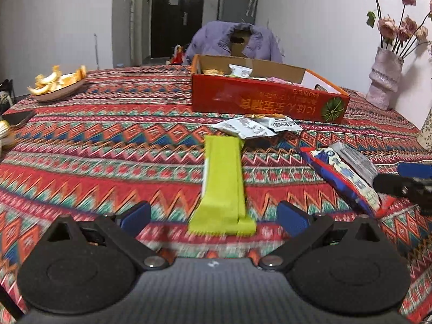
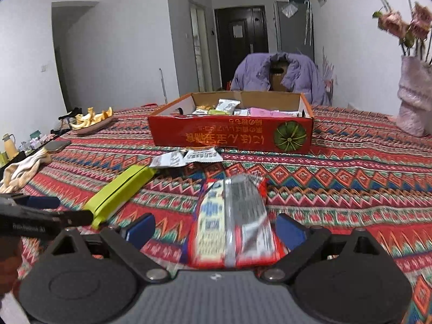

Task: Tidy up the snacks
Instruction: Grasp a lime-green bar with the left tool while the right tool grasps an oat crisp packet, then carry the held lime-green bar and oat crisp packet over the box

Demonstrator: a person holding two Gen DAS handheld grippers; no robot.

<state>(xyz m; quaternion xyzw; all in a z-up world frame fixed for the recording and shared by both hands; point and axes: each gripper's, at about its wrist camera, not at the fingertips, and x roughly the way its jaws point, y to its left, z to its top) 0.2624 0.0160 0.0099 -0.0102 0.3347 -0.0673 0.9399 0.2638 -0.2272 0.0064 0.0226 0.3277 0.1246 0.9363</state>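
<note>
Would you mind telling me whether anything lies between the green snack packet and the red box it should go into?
Yes. A small pile of white and silver sachets lies on the tablecloth between the far end of the green snack packet and the near wall of the red box. They lie flat, so lifting the packet over them should probably clear them.

Red cardboard tray box (image 2: 229, 135): front wall carries yellow East Asian characters printed upside down, beside a green pumpkin emblem; individual characters not legible. Silver-white foil sachets (image 2: 186, 158) on the table in front of it: dark print, blurred. No other text readable.
</note>
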